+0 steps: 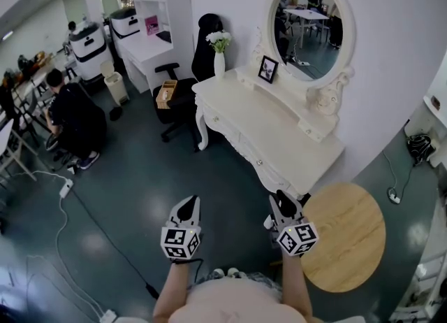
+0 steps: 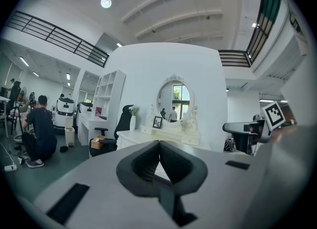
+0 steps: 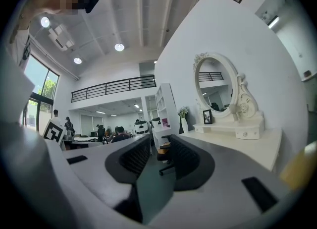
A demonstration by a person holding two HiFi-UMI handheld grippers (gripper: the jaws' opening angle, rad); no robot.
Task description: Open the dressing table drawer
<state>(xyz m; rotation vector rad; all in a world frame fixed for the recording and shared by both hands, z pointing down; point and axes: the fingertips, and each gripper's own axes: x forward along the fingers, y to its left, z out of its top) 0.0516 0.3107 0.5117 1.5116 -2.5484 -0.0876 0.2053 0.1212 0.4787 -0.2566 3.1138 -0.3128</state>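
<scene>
Two grippers (image 1: 187,204) (image 1: 282,200), one dressing table (image 1: 269,129)

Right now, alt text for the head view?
A white dressing table with an oval mirror stands against the wall, drawers closed. The left tool and right tool are held short of it; a round wooden table sits at right.

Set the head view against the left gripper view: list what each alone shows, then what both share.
Head view only: the round wooden table beside the dressing table, seen from above. Left gripper view only: the ceiling lights and the upper balcony railing. Both: the dressing table, its oval mirror, the flower vase, the photo frame, the black chair and the crouching person.
</scene>
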